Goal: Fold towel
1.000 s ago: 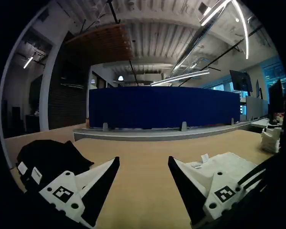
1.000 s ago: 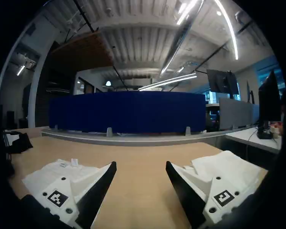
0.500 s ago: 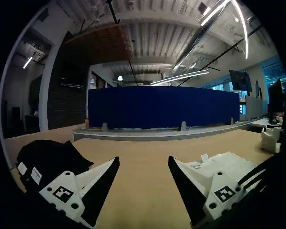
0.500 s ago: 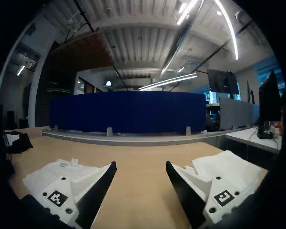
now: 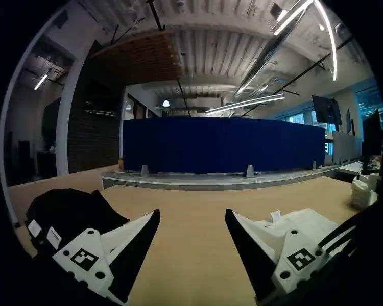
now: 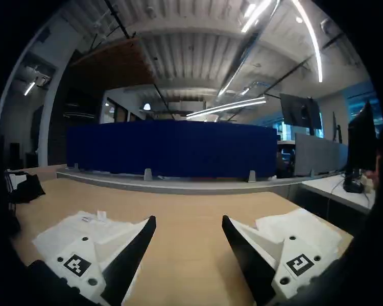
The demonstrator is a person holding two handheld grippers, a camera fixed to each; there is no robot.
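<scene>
While left gripper (image 5: 192, 211) gapes, towel (image 5: 305, 222) lies flat.

Towel (image 6: 64, 228) on table (image 6: 187, 224) before divider (image 6: 166, 150)

The left gripper (image 5: 191, 214) is hovering low over the wooden table (image 5: 191, 201), its fingers standing wide apart and gripping nothing. A black cloth (image 5: 69, 214) is lying beyond one finger and a white towel (image 5: 306, 220) beyond the other. A blue partition (image 5: 222, 145) is running along the far edge.
</scene>
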